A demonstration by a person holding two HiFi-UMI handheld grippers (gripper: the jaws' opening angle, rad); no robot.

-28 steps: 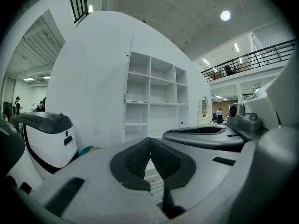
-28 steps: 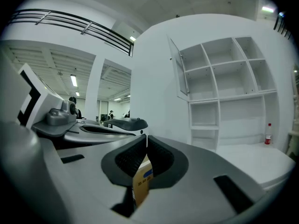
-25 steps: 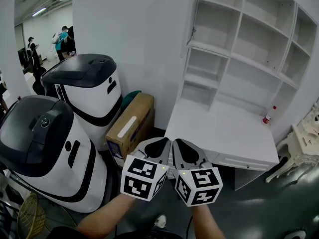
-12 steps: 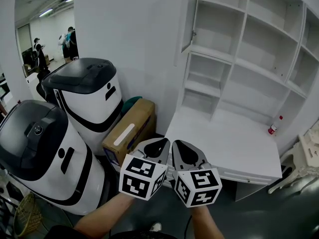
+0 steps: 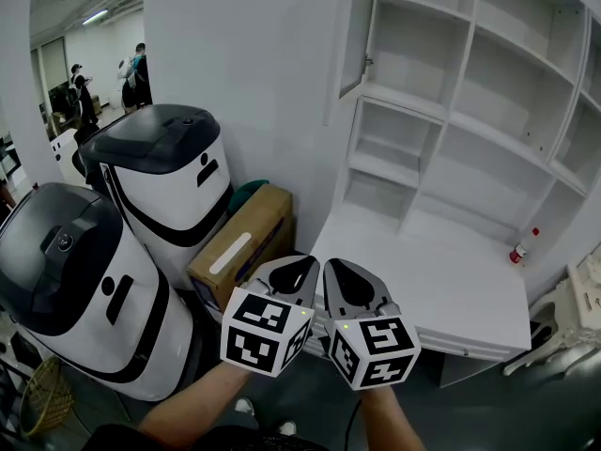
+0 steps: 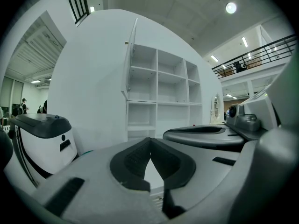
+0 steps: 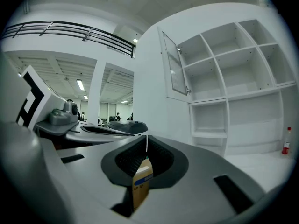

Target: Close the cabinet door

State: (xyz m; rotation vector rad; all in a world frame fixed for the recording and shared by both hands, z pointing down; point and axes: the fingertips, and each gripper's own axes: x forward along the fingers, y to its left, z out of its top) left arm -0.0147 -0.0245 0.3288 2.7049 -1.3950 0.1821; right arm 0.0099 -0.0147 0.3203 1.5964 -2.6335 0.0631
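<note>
The white cabinet (image 5: 470,92) stands ahead with bare shelves. Its glazed door (image 5: 355,31) at the upper left hangs open and shows nearly edge-on; it appears again as door (image 6: 132,59) and door (image 7: 175,66). Both grippers are side by side at the bottom centre, well short of the door and below it. My left gripper (image 5: 296,271) is shut with nothing between its jaws, whose tips (image 6: 150,139) meet. Beside it my right gripper (image 5: 343,272) is also shut and empty, its tips (image 7: 147,136) together.
A white desk top (image 5: 423,271) juts out under the shelves, with a small red bottle (image 5: 519,249) at its right. Two white-and-black machines (image 5: 169,186) (image 5: 75,280) and a cardboard box (image 5: 239,242) stand to the left. People (image 5: 80,87) stand far back left. A white chair (image 5: 587,289) is at right.
Both grippers stay shut and side by side. They and the head have come closer to the cabinet; the desk, bottle and shelves now sit lower and larger in the head view.
</note>
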